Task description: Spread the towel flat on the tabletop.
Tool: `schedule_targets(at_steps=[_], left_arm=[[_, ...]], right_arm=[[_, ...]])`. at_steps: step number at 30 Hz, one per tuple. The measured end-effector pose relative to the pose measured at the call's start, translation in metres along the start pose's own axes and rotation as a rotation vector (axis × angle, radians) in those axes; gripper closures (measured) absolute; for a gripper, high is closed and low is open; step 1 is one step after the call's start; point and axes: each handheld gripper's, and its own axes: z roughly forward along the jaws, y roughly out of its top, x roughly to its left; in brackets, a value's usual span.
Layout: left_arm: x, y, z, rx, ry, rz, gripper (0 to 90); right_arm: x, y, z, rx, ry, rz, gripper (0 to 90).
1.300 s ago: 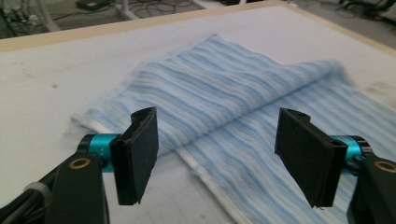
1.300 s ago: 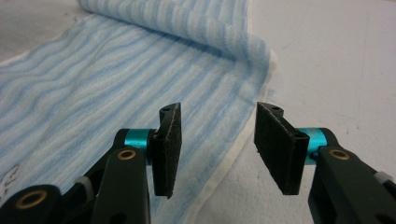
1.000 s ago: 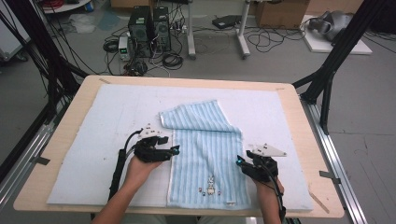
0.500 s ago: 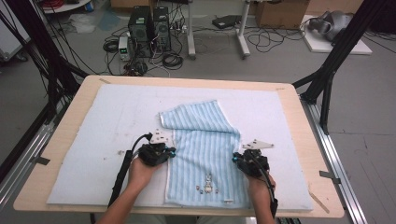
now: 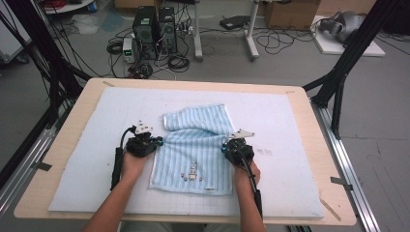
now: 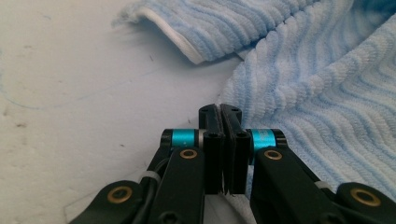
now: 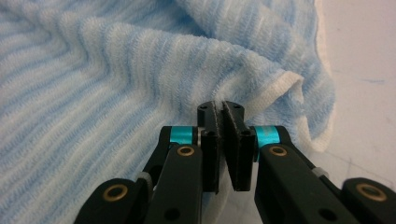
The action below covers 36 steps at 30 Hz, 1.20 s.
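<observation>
Towel between both tongs, left and right, edges pinched

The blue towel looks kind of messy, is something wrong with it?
The blue towel isn't lying flat. Its far end is bunched and folded over itself with a crooked edge, while the near end with the small bunny picture lies smooth on the mat. Nothing looks torn or spilled.

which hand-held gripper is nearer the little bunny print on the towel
Right, though only slightly. The right hand-held gripper sits at the towel's right edge, up and right of the bunny print; the left hand-held gripper sits at the left edge.
</observation>
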Motion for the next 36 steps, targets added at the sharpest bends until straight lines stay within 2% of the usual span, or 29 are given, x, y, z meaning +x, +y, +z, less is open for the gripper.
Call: schedule_targets(at_steps=[1,2,3,4,5,6,8,11,13,16,18,21,22,23,24,25,28,29,31,33,34,35,36], left_arm=[[-0.001,0.000,-0.001,-0.008,-0.004,0.001,85.8],[-0.001,-0.001,-0.002,-0.010,-0.004,-0.013,78.6],[0.000,-0.001,-0.003,-0.007,-0.010,-0.041,63.4],[0.001,-0.002,-0.006,-0.002,-0.030,-0.071,51.9],[0.001,-0.003,-0.010,-0.003,-0.040,-0.088,46.1],[-0.001,-0.004,-0.014,-0.002,-0.042,-0.083,42.9],[-0.004,-0.006,-0.025,0.004,-0.054,-0.062,41.4],[-0.007,-0.013,-0.040,-0.037,-0.072,-0.082,39.5],[-0.009,-0.018,-0.047,-0.024,-0.091,-0.076,38.0],[-0.012,-0.028,-0.054,-0.021,-0.103,-0.091,31.9],[-0.013,-0.034,-0.058,-0.014,-0.120,-0.110,23.8],[-0.020,-0.041,-0.066,-0.017,-0.139,-0.101,23.1],[-0.022,-0.043,-0.068,-0.012,-0.141,-0.095,23.1],[-0.025,-0.045,-0.070,-0.005,-0.152,-0.087,23.1],[-0.027,-0.048,-0.072,-0.003,-0.165,-0.077,23.1],[-0.029,-0.050,-0.073,0.002,-0.169,-0.074,25.1],[-0.036,-0.058,-0.074,0.024,-0.217,-0.060,39.8],[-0.038,-0.060,-0.075,0.016,-0.205,-0.040,42.7],[-0.043,-0.061,-0.078,0.024,-0.193,-0.008,53.4],[-0.046,-0.065,-0.081,0.026,-0.180,0.040,71.1],[-0.047,-0.066,-0.083,0.030,-0.205,0.038,80.6],[-0.048,-0.068,-0.085,0.033,-0.210,0.042,86.5],[-0.050,-0.070,-0.087,0.030,-0.215,0.045,87.0]], right_arm=[[0.000,0.000,0.000,-0.001,-0.005,-0.003,76.5],[-0.001,0.000,-0.002,0.001,-0.004,0.007,69.9],[-0.003,-0.001,-0.006,-0.002,0.009,0.025,64.1],[-0.004,-0.002,-0.010,-0.009,0.016,0.030,57.0],[-0.004,-0.003,-0.014,-0.012,0.017,0.035,49.8],[-0.005,-0.005,-0.019,-0.017,0.032,0.045,44.9],[-0.005,-0.011,-0.031,-0.039,0.047,0.046,38.4],[-0.001,-0.024,-0.045,-0.058,0.059,0.025,30.2],[0.001,-0.033,-0.052,-0.065,0.054,0.011,24.2],[0.008,-0.044,-0.058,-0.080,0.043,-0.020,11.5],[0.011,-0.051,-0.062,-0.069,0.052,-0.042,11.5],[0.016,-0.057,-0.069,-0.061,0.040,-0.061,11.6],[0.017,-0.059,-0.072,-0.064,0.043,-0.057,13.0],[0.019,-0.060,-0.075,-0.063,0.050,-0.060,22.2],[0.021,-0.062,-0.079,-0.062,0.061,-0.070,37.4],[0.023,-0.065,-0.082,-0.061,0.080,-0.077,46.9],[0.029,-0.070,-0.085,-0.049,0.108,-0.065,57.9],[0.030,-0.072,-0.085,-0.036,0.123,-0.063,60.0],[0.034,-0.075,-0.083,-0.003,0.117,-0.078,65.4],[0.034,-0.078,-0.083,-0.011,0.126,-0.060,73.2],[0.034,-0.079,-0.085,-0.008,0.130,-0.047,79.4],[0.034,-0.080,-0.085,-0.014,0.149,-0.044,86.6],[0.035,-0.082,-0.087,-0.013,0.162,-0.042,87.3]])
